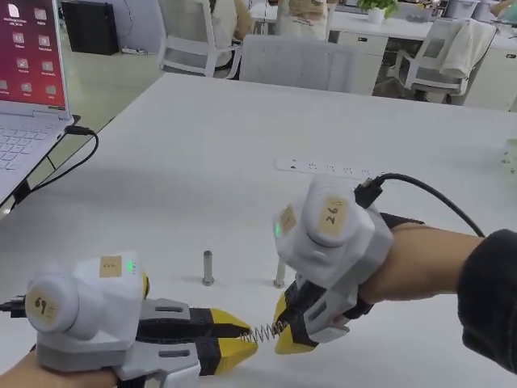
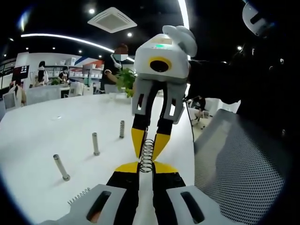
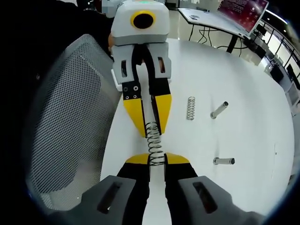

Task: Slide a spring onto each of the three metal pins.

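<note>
As our left gripper (image 1: 245,343) and right gripper (image 1: 283,328) each pinch tight one end of the small coiled metal spring (image 1: 262,331), a bare grey metal pin (image 1: 208,268) stands farther off.

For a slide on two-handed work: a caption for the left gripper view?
Left gripper and right gripper each pinch one end of a spring, two bare pins standing on the table.
</note>
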